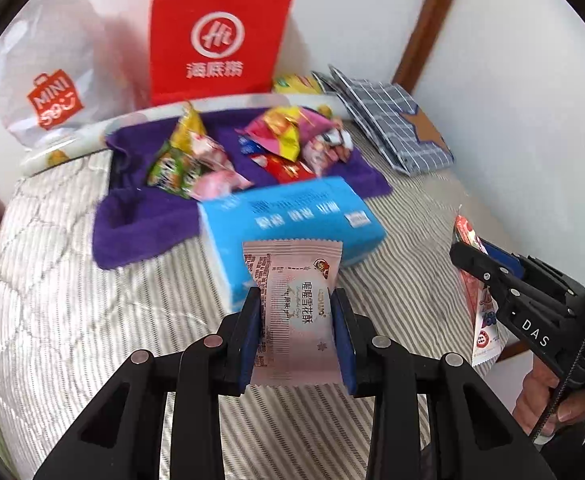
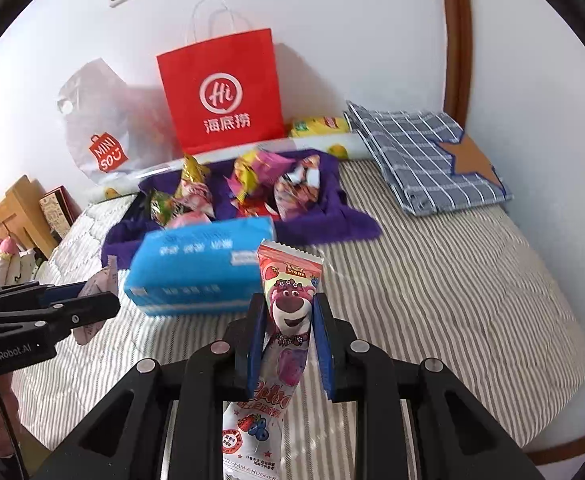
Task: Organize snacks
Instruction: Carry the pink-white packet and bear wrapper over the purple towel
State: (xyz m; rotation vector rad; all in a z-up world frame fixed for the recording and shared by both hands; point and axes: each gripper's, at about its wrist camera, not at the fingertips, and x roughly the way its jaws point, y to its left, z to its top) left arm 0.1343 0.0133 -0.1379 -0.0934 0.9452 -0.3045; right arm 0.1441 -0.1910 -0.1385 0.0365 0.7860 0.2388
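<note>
The left gripper (image 1: 297, 304) pinches a pale pink snack packet (image 1: 292, 284) between its blue pads, the packet standing upright above the striped bedcover (image 1: 412, 208). The right gripper (image 2: 286, 320) is clamped on a long bear-printed strawberry packet (image 2: 290, 300), which sticks up past the fingertips and hangs down below them. In the left wrist view the right gripper shows at the right edge with its packet, a hand (image 1: 548, 396) under it; in the right wrist view the left gripper shows at the left edge.

Just beyond both grippers lies a blue tissue pack (image 1: 292, 216) on the bed. Farther off, a purple towel (image 1: 140, 220) carries a heap of loose snacks (image 1: 276, 140), touching the tissue pack's far side. Against the far wall stand a red paper bag (image 2: 224, 92) and, to its left, a white plastic shopping bag (image 2: 104, 120). A folded blue checked cloth (image 2: 424, 152) lies at the far right of the bed, well apart from the towel
</note>
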